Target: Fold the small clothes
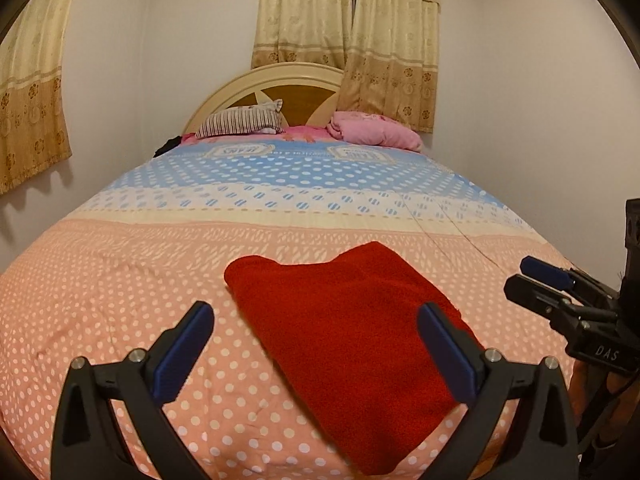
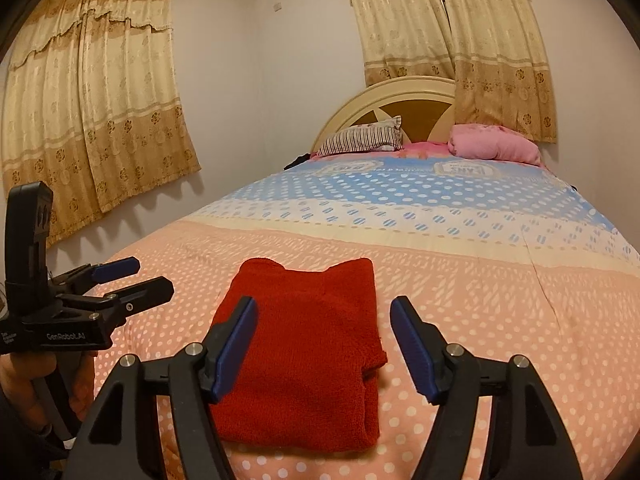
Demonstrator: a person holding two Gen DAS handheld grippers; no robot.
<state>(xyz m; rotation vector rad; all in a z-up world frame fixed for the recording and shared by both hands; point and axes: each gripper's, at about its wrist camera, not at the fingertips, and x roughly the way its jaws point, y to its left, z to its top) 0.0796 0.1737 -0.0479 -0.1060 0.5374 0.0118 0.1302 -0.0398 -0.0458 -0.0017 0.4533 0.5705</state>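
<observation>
Lying folded, fuzzy red garment, dotted bedspread

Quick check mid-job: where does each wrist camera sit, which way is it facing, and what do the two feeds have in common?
Left wrist: on the left gripper, looking up the bed at the headboard; own open fingers, right gripper at the right edge.
Right wrist: on the right gripper, same heading; own open fingers, left gripper and hand at left.
Shared: folded red cloth, pillows, curtains.

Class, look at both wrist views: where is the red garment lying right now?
The red garment lies folded on the pink dotted end of the bedspread, ahead of both open grippers and far from the pillows at the headboard.
</observation>
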